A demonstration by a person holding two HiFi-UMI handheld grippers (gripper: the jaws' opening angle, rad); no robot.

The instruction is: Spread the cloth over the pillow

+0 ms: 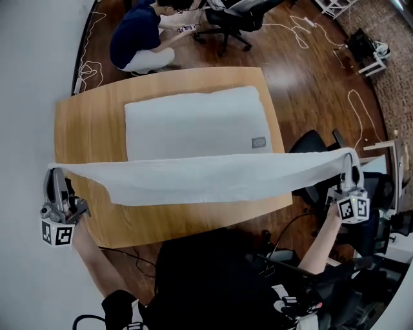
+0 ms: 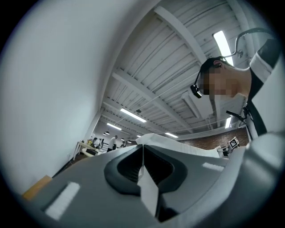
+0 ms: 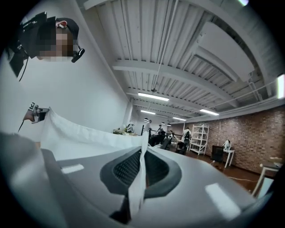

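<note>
A white cloth [image 1: 200,177] is stretched wide beside the pillow [image 1: 193,122]. Its ends are clamped in the left tool [image 1: 53,171] and right tool [image 1: 349,160].

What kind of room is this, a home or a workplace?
Probably a workplace, perhaps a lab or studio in a converted industrial building: a bare brick wall, an office chair, and loose cables across the wooden floor.
</note>
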